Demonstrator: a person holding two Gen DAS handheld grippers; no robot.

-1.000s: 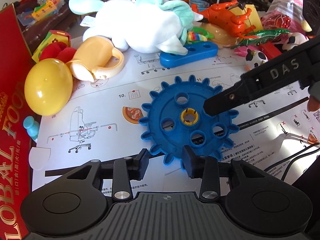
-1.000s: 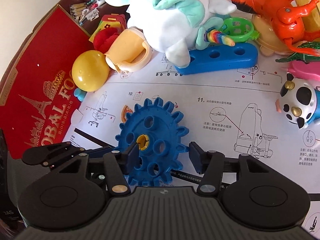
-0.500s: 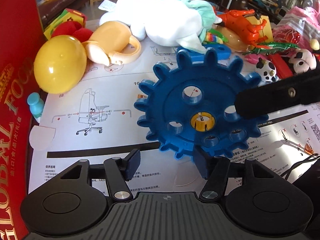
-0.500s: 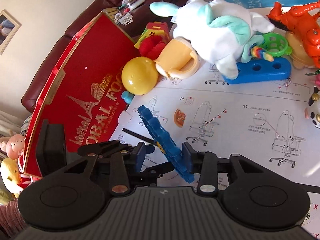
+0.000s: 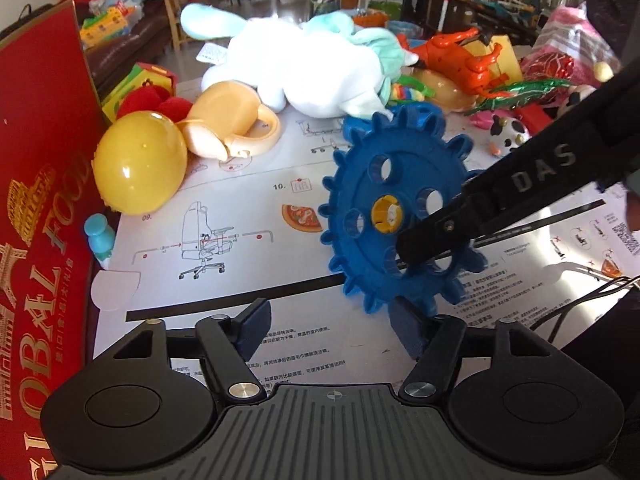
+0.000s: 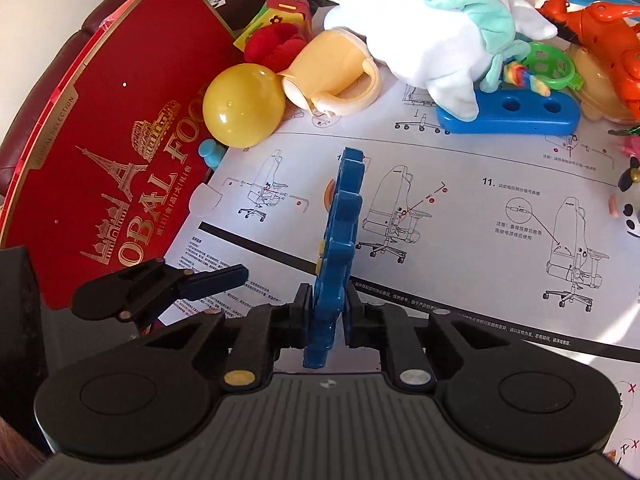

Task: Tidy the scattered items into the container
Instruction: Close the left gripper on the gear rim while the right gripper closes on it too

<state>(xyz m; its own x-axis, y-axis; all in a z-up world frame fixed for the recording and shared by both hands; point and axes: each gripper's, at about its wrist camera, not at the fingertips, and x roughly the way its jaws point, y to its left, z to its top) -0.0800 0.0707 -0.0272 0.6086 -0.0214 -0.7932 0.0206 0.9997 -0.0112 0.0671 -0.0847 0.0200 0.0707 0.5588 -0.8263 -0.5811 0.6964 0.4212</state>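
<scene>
The blue plastic toothed gear wheel [image 6: 338, 248], flat on the paper-covered worktop [image 6: 460, 216] a second ago, now stands on edge, pinched by the right hand-held gripper [image 6: 326, 316] whose jaws just closed, while the left hand-held gripper [image 5: 334, 330] has spread and let go, so the handover looks done and the red cardboard box [image 6: 100, 152] comes next

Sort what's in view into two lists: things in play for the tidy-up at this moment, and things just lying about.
In play:
- blue gear, on edge, clamped in the right gripper
- left gripper, jaws just opened, nothing between them
- red box, probably the container

Lying about:
- yellow egg
- white plush
- orange toy
- blue bar with holes
- cow figure
- instruction sheet
</scene>
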